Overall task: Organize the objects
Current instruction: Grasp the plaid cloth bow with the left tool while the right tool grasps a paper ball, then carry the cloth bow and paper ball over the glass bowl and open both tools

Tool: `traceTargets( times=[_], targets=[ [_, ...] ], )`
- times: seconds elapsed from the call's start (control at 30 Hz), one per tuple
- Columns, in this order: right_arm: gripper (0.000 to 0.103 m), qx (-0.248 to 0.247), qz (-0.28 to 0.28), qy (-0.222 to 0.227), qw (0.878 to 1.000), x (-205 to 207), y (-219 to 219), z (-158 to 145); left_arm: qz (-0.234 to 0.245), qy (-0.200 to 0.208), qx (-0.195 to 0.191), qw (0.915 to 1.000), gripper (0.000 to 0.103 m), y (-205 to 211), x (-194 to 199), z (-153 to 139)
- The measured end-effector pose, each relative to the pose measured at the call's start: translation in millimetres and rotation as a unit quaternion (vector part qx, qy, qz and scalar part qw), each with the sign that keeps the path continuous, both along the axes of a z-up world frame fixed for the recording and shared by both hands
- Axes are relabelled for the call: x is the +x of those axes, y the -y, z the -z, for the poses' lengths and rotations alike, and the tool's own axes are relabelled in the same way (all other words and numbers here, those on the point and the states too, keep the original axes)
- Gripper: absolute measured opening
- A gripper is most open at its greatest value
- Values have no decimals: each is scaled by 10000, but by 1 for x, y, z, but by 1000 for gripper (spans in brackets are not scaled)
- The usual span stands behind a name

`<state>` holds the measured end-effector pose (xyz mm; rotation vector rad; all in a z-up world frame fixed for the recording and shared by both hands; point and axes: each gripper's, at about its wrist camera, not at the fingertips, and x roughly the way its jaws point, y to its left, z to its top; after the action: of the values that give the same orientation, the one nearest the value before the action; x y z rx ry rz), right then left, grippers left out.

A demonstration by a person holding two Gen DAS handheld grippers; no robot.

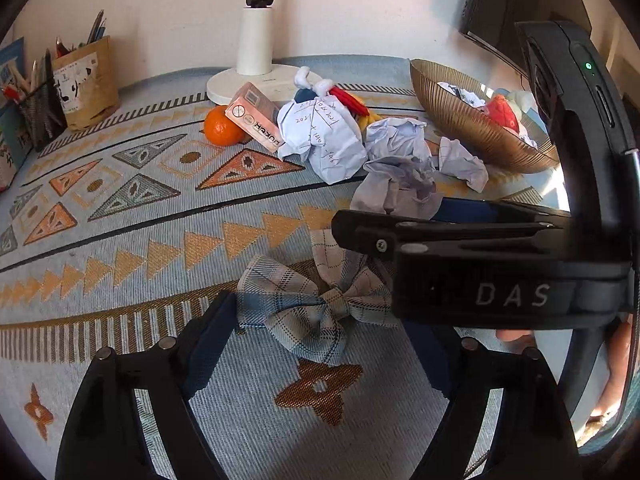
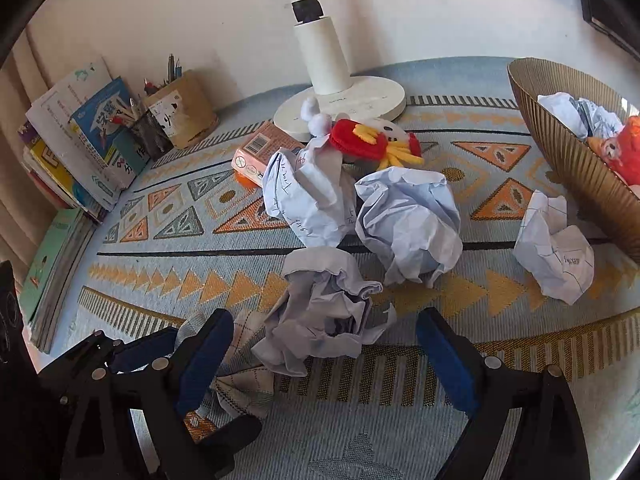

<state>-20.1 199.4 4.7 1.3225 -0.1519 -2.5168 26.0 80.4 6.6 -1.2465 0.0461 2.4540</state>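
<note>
Left tongs [image 1: 320,344] wide around plaid bow [image 1: 316,308], untouched.

On the cloth [image 2: 132,272] the bow [image 1: 316,312] lies nearest, between the left gripper's [image 1: 324,344] fingers. Just behind it sits a paper wad [image 2: 324,312], between the right gripper's [image 2: 324,344] fingers. Farther back lie three more wads (one [image 2: 554,246] off to the right, beside the bowl [image 2: 568,160]). Behind them the box [image 1: 256,118] leans on the orange [image 1: 220,126], before the lamp base [image 2: 360,100]. Books [image 2: 80,140] stand far left.
</note>
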Motion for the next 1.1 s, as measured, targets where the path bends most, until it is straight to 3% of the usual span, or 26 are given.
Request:
traceTargets(
  times=[0.07,0.1,0.13,0.17,0.2,0.3,0.37,0.47,0.53,0.7,0.8,0.9,1.1],
  targets=[
    [76,155,93,-60,9998,-1,0,0,-5,-33,-32,10000,71,-3,0,0],
    [60,130,69,-78,9999,-1,-2,-1,-18,-57,-43,10000,62,-3,0,0],
    [51,3,-12,-68,10000,0,-4,-1,-26,-118,-74,9999,55,-4,1,0],
    [48,-98,-56,-88,9999,2,-7,-2,43,-96,-8,9999,39,-5,1,0],
    [43,-114,-77,-134,9998,6,-10,-4,81,-97,80,9999,34,-4,2,-1],
    [43,51,-74,-366,9993,22,-24,-14,90,-159,129,9998,26,-4,7,-4],
    [43,-144,-181,-435,9988,36,-44,-22,36,-230,240,9994,26,-1,12,-7],
    [43,-157,-281,-472,9984,57,-71,-29,16,-244,932,9954,26,12,15,-12],
    [43,112,-277,-443,9986,67,-82,-25,-108,-326,1101,9933,26,17,16,-13],
    [45,434,-397,-317,9978,83,-91,-9,-213,-539,1006,9932,26,19,23,-14],
    [66,483,-367,-266,9978,89,-90,-1,-277,-483,941,9940,26,19,20,-12],
    [68,588,-335,-344,9971,97,-89,2,-302,-451,938,9941,26,20,20,-11],
    [68,-3,-132,-218,9997,90,-91,-6,-302,-407,861,9950,26,17,19,-10]
  ],
)
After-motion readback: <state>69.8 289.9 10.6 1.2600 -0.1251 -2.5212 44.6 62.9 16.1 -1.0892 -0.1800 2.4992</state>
